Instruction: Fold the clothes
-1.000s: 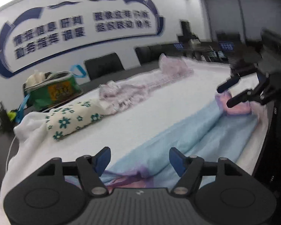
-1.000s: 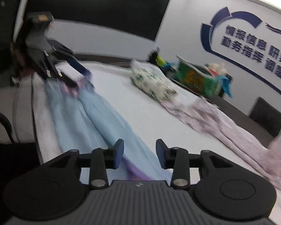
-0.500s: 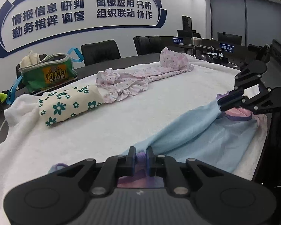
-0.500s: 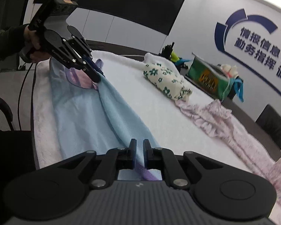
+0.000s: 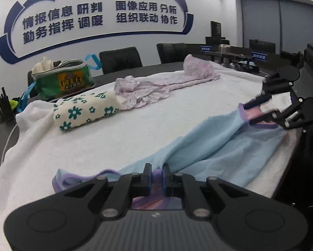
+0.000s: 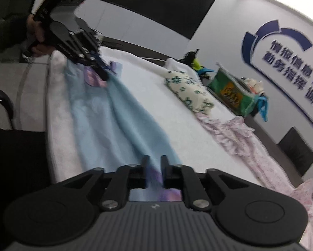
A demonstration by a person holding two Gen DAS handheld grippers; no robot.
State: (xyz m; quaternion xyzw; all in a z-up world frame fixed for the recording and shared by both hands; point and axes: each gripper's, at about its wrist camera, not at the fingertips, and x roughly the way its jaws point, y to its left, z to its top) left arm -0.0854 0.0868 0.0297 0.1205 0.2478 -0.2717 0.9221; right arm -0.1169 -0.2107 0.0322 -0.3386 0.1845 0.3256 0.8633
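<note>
the light blue garment (image 5: 208, 144) lies stretched along the near edge of the bench (image 5: 135, 129), which is covered by a white towel-like sheet. it has lilac trim and a pink inner lining showing at both ends. a raised ridge of the fabric runs between the two grippers, and the rest lies flat on the sheet toward the bench edge.

the left gripper (image 5: 156, 172) sits low over one end of the garment. its jaws are nearly together, just starting to part, with a bunch of lilac-trimmed cloth pinched between them. in the right wrist view the same gripper (image 6: 103, 71) shows at the far end, held by a person's hand (image 6: 36, 35) in a dark sleeve, its tips down on the trim.

the right gripper (image 6: 154, 163) is at the other end. its jaws are opening, with a plain gap between the blue pads; blue and lilac cloth lies in that gap, and whether the pads press it cannot be told. from the left wrist view the right gripper (image 5: 258, 110) has its fingers apart, straddling the pink-lined end.

farther back on the sheet lie a folded cream cloth with green flowers (image 5: 85, 110) and, just beside it, a long pink frilled garment (image 5: 156, 85). a green zip bag (image 5: 62, 79) with blue handles stands behind them, near black chairs (image 5: 120, 59) and a white wall with blue lettering (image 5: 97, 18).
</note>
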